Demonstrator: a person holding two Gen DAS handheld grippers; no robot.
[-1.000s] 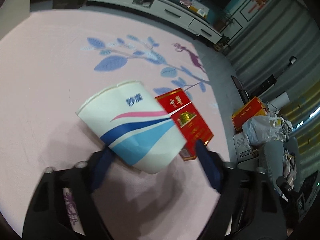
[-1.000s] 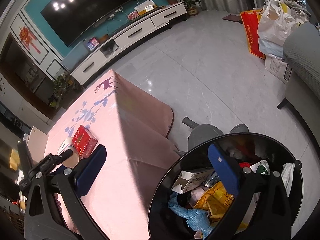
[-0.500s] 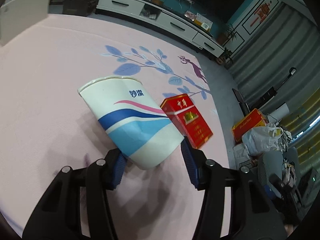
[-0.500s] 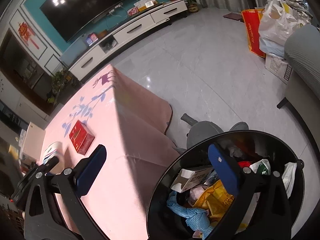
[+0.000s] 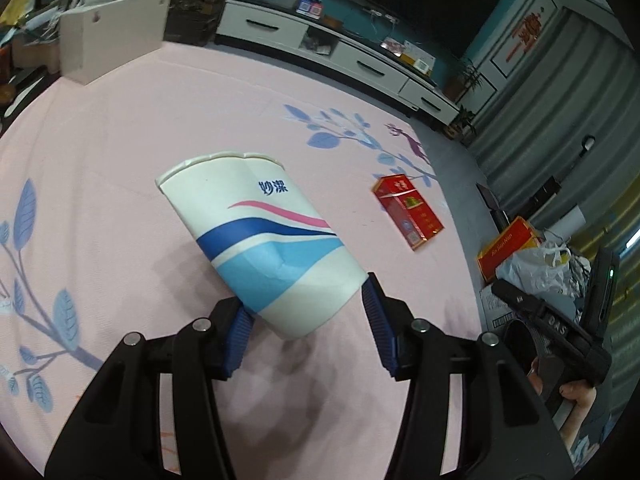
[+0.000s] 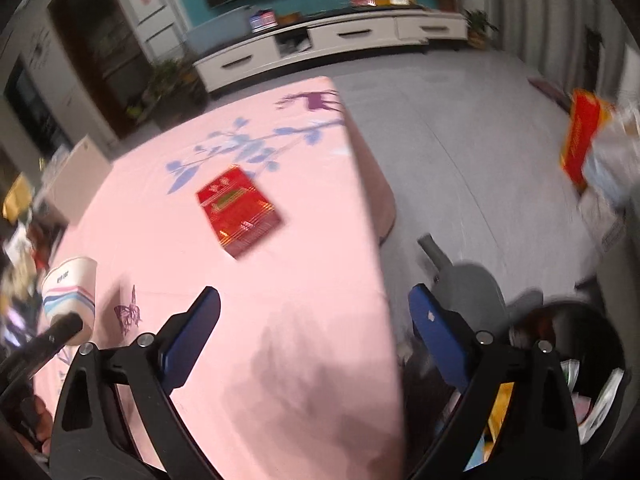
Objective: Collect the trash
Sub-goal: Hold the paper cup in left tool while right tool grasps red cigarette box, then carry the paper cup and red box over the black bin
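A white paper cup (image 5: 260, 248) with blue and pink stripes hangs tilted above the pink tablecloth (image 5: 120, 160). My left gripper (image 5: 306, 312) is shut on its dented base. A red cigarette pack (image 5: 408, 210) lies flat on the cloth to the right of the cup. In the right wrist view, my right gripper (image 6: 316, 296) hovers over the table's near edge. Its jaws are wide apart and closing, with nothing between them. The red pack (image 6: 238, 210) lies ahead of it, and the cup (image 6: 70, 292) is at the far left.
A black trash bin (image 6: 608, 344) holding several scraps stands on the grey floor at the lower right, beside the table. A white box (image 5: 116, 36) sits at the table's far left corner. A red carton (image 5: 508, 250) and plastic bags (image 5: 532, 268) lie on the floor.
My left gripper closed on the cup and carried it up and away from the red pack. My right gripper swung from above the bin to over the table edge, rolling as it went.
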